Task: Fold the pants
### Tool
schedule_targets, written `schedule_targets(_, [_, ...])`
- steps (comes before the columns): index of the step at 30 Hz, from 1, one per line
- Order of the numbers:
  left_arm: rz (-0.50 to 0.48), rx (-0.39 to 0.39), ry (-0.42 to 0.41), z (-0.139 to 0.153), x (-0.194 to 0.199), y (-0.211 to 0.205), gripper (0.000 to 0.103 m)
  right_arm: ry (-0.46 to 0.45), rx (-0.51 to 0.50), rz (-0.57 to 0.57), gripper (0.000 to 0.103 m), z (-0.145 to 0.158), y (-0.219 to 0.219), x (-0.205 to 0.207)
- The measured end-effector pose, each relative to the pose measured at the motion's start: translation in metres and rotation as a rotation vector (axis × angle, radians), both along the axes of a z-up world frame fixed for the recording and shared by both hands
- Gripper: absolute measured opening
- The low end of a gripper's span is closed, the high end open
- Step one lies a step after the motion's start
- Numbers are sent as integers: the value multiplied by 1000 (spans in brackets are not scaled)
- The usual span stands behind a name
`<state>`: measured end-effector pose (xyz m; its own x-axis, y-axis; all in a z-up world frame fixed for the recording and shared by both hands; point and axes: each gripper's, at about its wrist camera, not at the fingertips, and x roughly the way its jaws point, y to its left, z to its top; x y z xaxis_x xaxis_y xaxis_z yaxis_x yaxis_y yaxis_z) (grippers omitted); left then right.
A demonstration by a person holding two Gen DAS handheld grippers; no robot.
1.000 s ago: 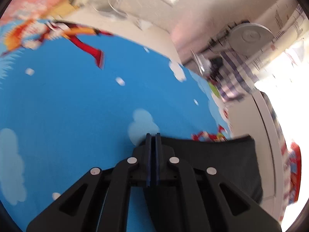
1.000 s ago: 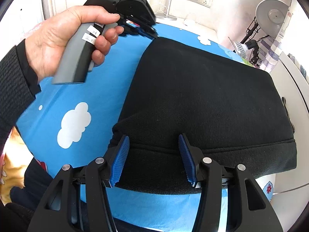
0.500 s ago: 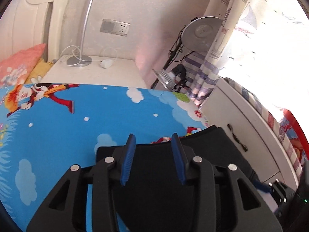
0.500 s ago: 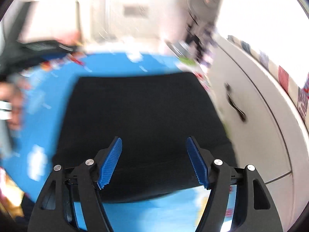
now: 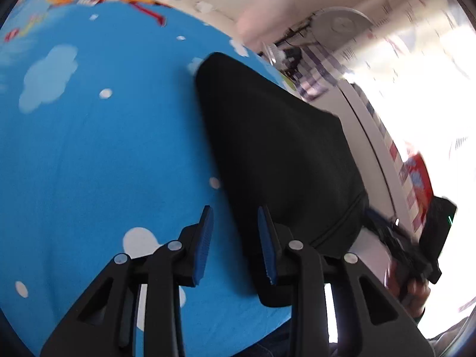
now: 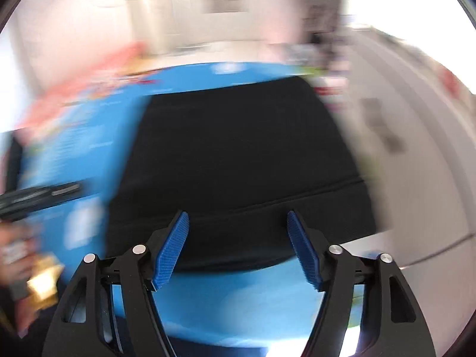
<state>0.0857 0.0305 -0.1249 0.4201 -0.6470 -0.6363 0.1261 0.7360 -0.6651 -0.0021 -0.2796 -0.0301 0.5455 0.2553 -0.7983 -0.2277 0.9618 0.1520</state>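
Legible text: none in either view — motion blur smears every printed surface.
Blue cartoon-print bed sheet (image 5: 89,154): white clouds, dots and red-orange figures only; no letters or numbers can be made out.
Red-and-blue printed fabric at the right edge (image 5: 416,175): a pattern, too blurred to read.
Folded black fabric pants (image 5: 279,160): plain surface, no label or brand visible.
Blurred hand-held black gripper at the left edge (image 6: 38,195): pale patches near the hand below it — possibly stickers, unreadable.
White wall plate (image 6: 224,4): a grey smear, no markings discernible.
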Motion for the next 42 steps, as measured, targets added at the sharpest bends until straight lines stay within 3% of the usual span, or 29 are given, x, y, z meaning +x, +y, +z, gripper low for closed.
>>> schedule_targets(2, [25,-133,20,-11,16,11,36,58,82,191,82,0,34,-17])
schedule_targets(4, [40,-187,91,-28,36,13,38,105,96,298,86,-11,64,-27])
schedule_targets(6, [4,-245,152,-44,46,4,38,160,86,313,86,-26,83,-26])
schedule_targets(8, [-26,-268,162,-48,49,-4,37,202,80,275,86,-43,90,-15])
schedule_targets(10, [-39,-254,152,-47,50,-11,24,238,92,217,85,-58,90,-4])
schedule_targets(11, [-35,-248,155,-48,51,-13,20,246,98,200,80,-62,89,-1])
schedule_targets(12, [-36,-244,146,-46,51,-14,16,248,100,178,56,-64,88,2])
schedule_targets(13, [-37,-223,128,-42,49,-16,15,270,149,178,22,-66,86,5])
schedule_targets(14, [-38,-197,105,-38,47,-18,14,301,204,197,8,-68,85,8])
schedule_targets(20, [-39,-164,71,-29,53,-18,12,309,171,234,7,-73,83,7])
schedule_targets(25, [-5,-171,35,-24,63,-18,12,321,104,222,0,-84,90,-4])
schedule_targets(29, [-1,-202,84,-34,64,-13,18,299,116,222,0,-77,76,-7])
schedule_targets(30, [11,-227,73,-33,61,-9,20,291,118,228,1,-72,76,-9])
schedule_targets(33, [42,-261,24,-19,49,7,28,267,105,244,23,-60,70,-15])
schedule_targets(34, [29,-220,4,-11,43,9,28,255,99,247,44,-56,66,-17])
schedule_targets(36, [-50,-127,-26,2,28,3,27,212,70,235,71,-42,58,-16])
schedule_targets(39, [-97,-143,18,-3,6,-3,27,115,53,263,74,-15,40,-25])
schedule_targets(41, [-126,-181,61,-16,-1,-12,21,16,30,178,80,4,22,-16])
schedule_targets(42, [-170,-123,96,-26,-3,-25,18,-19,-2,114,80,8,12,-9])
